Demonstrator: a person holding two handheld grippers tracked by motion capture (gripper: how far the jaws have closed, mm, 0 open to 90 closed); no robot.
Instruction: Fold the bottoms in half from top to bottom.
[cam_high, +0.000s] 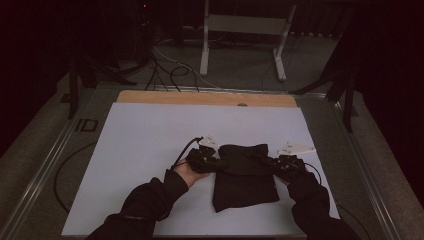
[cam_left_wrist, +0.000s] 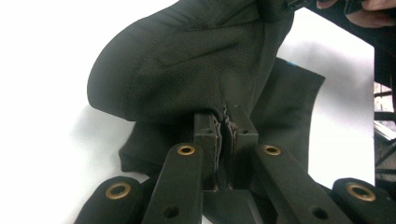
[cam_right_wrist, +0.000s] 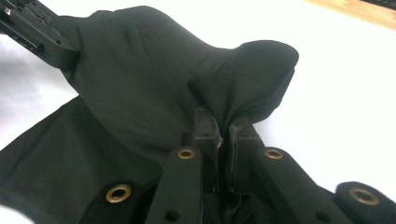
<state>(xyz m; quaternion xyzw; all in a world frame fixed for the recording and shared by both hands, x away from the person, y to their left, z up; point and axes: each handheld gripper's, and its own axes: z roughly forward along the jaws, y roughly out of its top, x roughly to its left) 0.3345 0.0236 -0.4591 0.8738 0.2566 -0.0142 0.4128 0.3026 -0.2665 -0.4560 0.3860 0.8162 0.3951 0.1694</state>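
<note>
Both tools are clamped on one dark cloth (cam_high: 244, 172). Left gripper (cam_high: 204, 159) has its jaws pressed together on a pinched fold at the cloth's left edge, as the left gripper view confirms (cam_left_wrist: 226, 122). Right gripper (cam_high: 286, 165) pinches a bunched fold at the cloth's right edge in the same way (cam_right_wrist: 223, 125).

White sheet (cam_high: 150, 145) covers most of the table (cam_high: 205, 98), whose wooden edge shows along the far side.

Cloth lies on the near middle of the sheet, between the two grippers. Its upper part is lifted and stretched between them; its lower part rests flat on the sheet toward the person.

Dark sleeves (cam_high: 150, 200) enter from the near edge.
</note>
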